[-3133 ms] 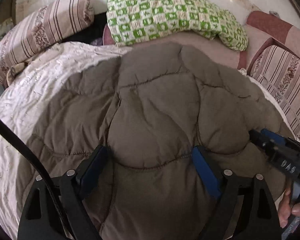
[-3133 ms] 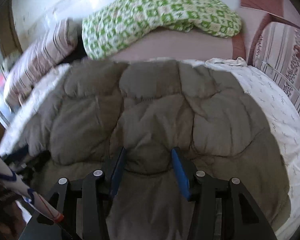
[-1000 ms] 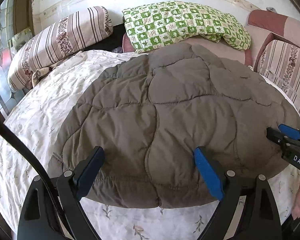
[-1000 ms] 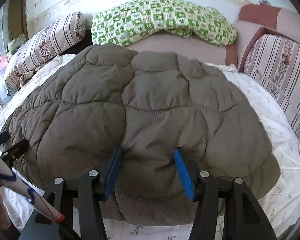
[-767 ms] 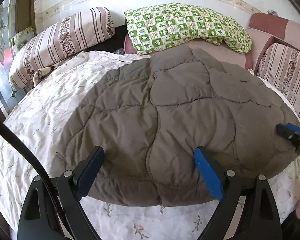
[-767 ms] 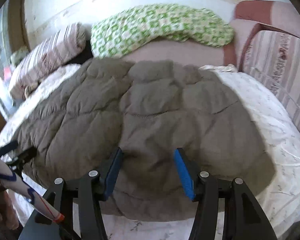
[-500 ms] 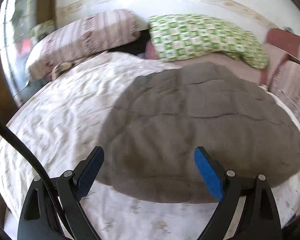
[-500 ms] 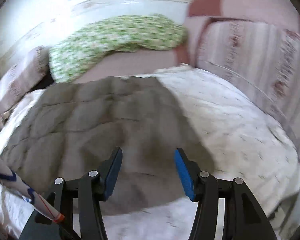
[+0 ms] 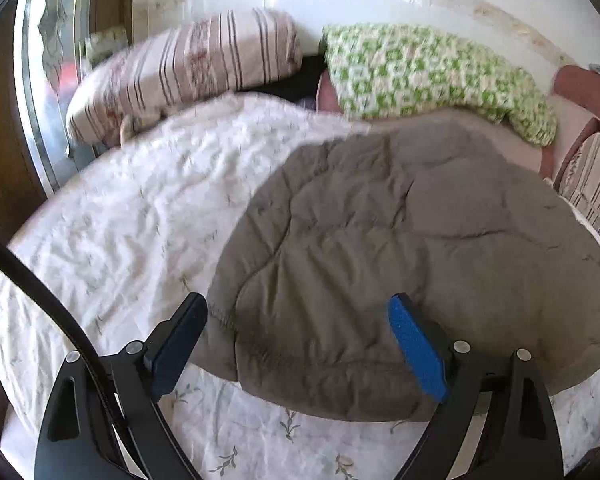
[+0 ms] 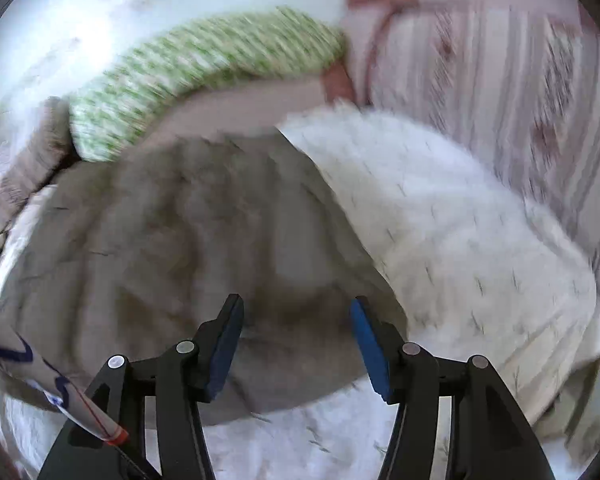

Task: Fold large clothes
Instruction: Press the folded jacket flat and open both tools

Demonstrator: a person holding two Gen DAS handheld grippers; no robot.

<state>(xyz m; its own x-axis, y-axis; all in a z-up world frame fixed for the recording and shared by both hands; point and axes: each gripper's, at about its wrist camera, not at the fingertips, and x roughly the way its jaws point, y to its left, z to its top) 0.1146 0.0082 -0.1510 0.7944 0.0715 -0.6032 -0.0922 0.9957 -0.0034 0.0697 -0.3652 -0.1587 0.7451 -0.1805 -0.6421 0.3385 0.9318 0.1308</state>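
A grey-brown quilted jacket (image 9: 400, 248) lies folded flat on a white flowered bedsheet (image 9: 132, 220). My left gripper (image 9: 300, 344) is open and empty, held just above the jacket's near left corner. My right gripper (image 10: 296, 344) is open and empty too, over the jacket's near right edge (image 10: 220, 264). The right wrist view is blurred by motion. Neither gripper touches the jacket.
A striped pillow (image 9: 188, 72) and a green checked blanket (image 9: 428, 76) lie at the head of the bed. A striped pink cushion (image 10: 500, 100) stands along the right side. The white sheet (image 10: 460, 232) shows right of the jacket.
Both grippers have pulled back from the jacket and swung outward, the left one to the left, the right one to the right. The jacket has stayed flat on the bed.
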